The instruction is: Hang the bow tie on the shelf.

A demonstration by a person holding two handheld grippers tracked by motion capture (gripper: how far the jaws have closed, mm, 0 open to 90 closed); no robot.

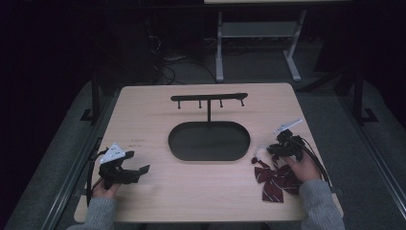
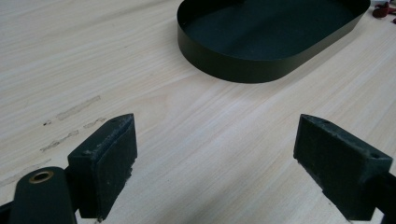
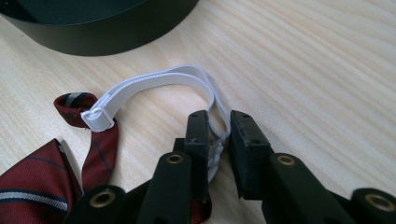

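Right gripper (image 3: pixel 218 133) jaws pinch the bow tie's (image 3: pixel 32 179) unmarked white strap (image 3: pixel 154 81); left gripper (image 2: pixel 215 163) jaws gape empty.

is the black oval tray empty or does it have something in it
Empty: the black oval tray shows a bare dark floor; the striped bow tie lies on the table beside it.

a lab or recording room – a lone pale wood table (image 1: pixel 143 120) under dark surroundings, loose cables (image 1: pixel 165 67) on grey carpet, and another desk's metal frame (image 1: pixel 258 38) behind.
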